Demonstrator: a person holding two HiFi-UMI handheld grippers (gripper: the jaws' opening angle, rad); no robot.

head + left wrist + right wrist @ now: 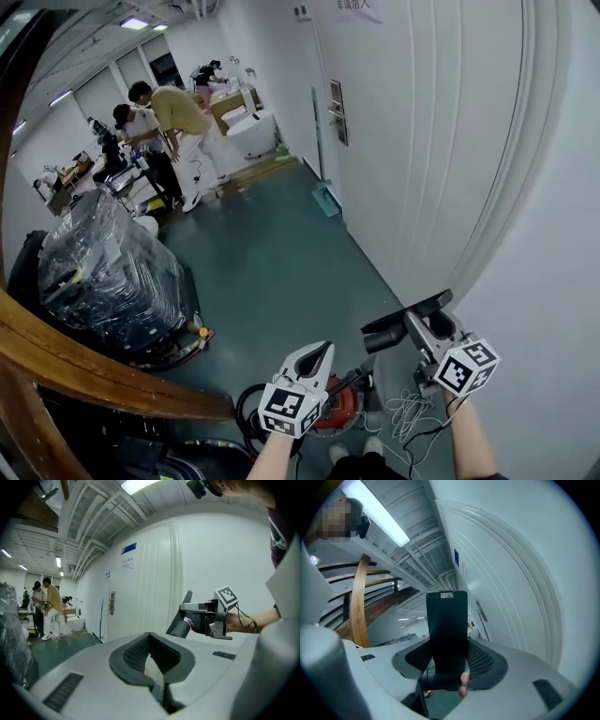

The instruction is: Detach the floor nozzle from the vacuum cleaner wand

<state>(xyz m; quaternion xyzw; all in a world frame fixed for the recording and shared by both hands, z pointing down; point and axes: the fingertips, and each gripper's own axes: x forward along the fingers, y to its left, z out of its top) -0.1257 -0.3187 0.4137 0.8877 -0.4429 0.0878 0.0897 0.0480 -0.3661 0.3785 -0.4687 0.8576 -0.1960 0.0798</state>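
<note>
Since our right gripper [411, 330] clamps the flat black plastic floor nozzle [446, 630], let's carry it steadily (left gripper [322, 352] jaws together, empty).

The left gripper [317, 354] is held up near centre, jaws together and empty. To its right, the right gripper [407, 329] points level, its jaws clamped on the nozzle [418, 307]. Both forearms reach forward.

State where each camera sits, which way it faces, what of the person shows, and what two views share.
Head view: on the head, facing down at the floor; both forearms, left tool, right tool.
Left gripper view: on the left tool, facing the white door; right forearm.
Right gripper view: on the right tool, facing the held nozzle and ceiling; the person's head.
Shared: nozzle, door.
</note>
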